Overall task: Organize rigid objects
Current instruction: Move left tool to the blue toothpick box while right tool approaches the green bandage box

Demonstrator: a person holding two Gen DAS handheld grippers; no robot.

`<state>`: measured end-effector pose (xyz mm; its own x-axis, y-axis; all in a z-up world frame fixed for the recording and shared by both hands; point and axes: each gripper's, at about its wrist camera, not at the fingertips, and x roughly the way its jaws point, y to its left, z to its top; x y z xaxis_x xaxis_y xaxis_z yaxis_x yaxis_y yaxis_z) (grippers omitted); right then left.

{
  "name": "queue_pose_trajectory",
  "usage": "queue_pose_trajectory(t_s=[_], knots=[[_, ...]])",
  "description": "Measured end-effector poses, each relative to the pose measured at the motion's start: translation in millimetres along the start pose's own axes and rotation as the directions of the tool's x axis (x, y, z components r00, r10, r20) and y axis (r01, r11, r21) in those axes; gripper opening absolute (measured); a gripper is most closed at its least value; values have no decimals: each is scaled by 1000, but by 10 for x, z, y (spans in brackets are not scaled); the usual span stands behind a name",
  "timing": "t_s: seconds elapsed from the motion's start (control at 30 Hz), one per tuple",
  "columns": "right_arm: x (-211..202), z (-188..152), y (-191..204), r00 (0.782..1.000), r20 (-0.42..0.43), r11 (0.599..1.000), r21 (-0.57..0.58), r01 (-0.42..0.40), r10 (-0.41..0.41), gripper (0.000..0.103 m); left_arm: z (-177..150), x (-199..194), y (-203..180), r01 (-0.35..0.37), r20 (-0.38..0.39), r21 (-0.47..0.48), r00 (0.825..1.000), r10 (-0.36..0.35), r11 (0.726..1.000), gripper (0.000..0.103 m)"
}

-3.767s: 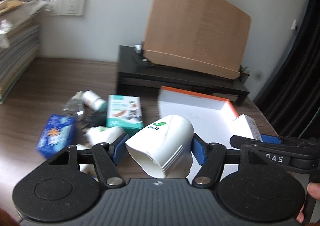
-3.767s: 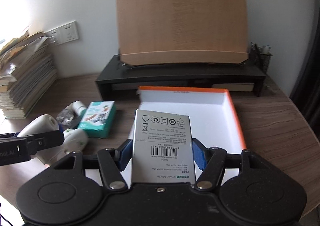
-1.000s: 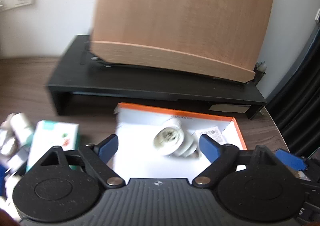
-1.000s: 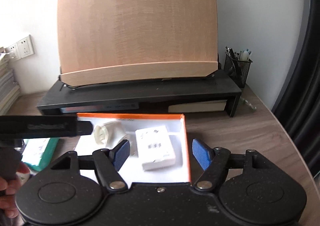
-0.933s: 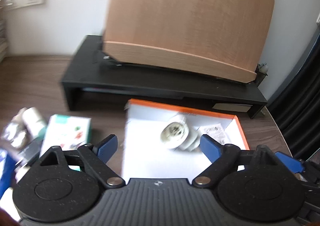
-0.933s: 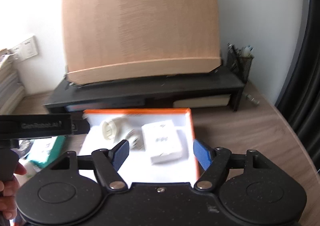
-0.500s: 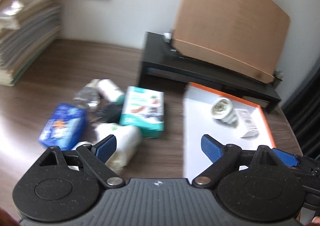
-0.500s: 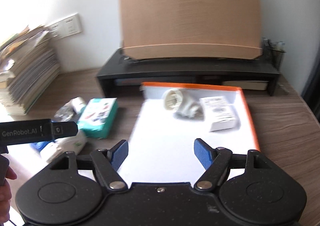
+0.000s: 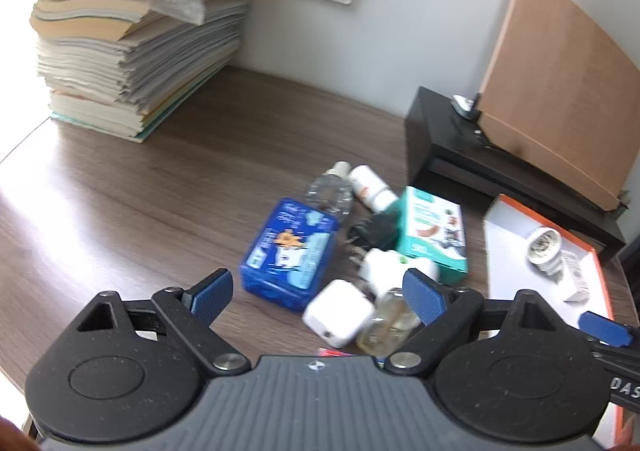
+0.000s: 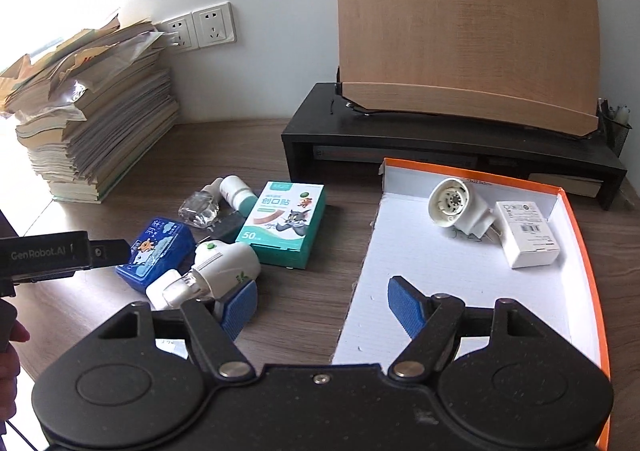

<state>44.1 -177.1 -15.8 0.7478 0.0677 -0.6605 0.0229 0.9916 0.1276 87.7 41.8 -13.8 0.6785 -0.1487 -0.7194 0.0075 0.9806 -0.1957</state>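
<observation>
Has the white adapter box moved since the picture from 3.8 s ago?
Yes. The white adapter box left the right hand-held gripper and now lies inside the orange tray.

boxes 3: blue (image 10: 158,247), teal (image 10: 282,223), white (image 10: 527,233) | white plug-in devices 2 (one in tray) (image 10: 456,209), (image 10: 226,265) | bottles 2 (image 10: 237,191), (image 10: 200,207) | white charger 1 (image 9: 338,313) | orange-rimmed tray 1 (image 10: 582,251)

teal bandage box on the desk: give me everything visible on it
The teal bandage box is a flat cardboard carton, white-and-teal top printed with cartoon cat and mouse, a bandage picture and "50". It looks closed and lies flat on the wooden desk, left of the orange-rimmed tray. The white plug-in device sits at its near-left corner; whether they touch is unclear.
</observation>
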Motion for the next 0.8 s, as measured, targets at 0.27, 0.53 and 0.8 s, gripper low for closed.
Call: queue_pose_trajectory(t_s=[0.27, 0.53, 0.8], knots=[[129, 16, 42, 1000, -22, 1000, -2, 6, -6, 86, 56, 246, 156, -20, -38, 11, 999, 20, 1000, 94], [290, 14, 75, 998, -54, 1000, 15, 17, -16, 86, 108, 501, 132, -5, -83, 75, 996, 11, 997, 94], [425, 18, 308, 997, -76, 999, 21, 28, -26, 86, 127, 626, 109, 8, -109, 145, 994, 8, 989, 94]])
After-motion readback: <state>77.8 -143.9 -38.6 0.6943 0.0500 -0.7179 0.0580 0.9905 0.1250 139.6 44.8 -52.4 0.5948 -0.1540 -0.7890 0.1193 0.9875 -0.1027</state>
